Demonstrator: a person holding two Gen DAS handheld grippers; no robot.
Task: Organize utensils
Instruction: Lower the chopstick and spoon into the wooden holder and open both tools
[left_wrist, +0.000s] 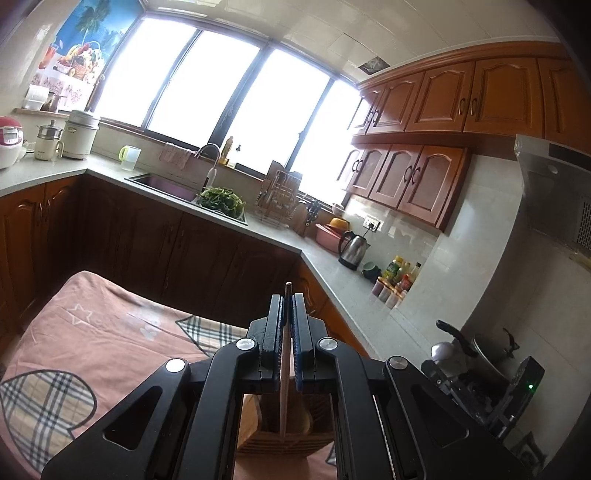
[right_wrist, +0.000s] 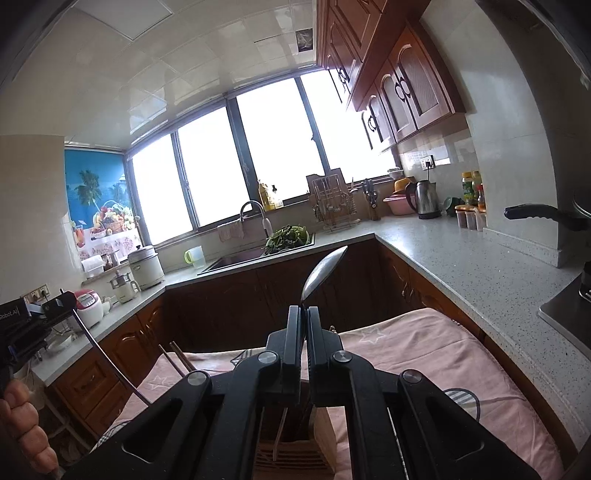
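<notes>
While raised above the wooden holder (right_wrist: 291, 454), both grips clamped tight: left gripper (left_wrist: 288, 314) fingers pinching 1 chopstick (left_wrist: 285, 369), light, stiff, slim, prone to pivot; right gripper (right_wrist: 303, 325) fingers nipping the spoon (right_wrist: 323, 271) at its slick neck. Open room above holder; pink cloth (right_wrist: 424, 354) edge just beyond.

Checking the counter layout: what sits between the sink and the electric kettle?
In the right wrist view, a dish rack, knife block and pink basin sit between sink and kettle.
</notes>
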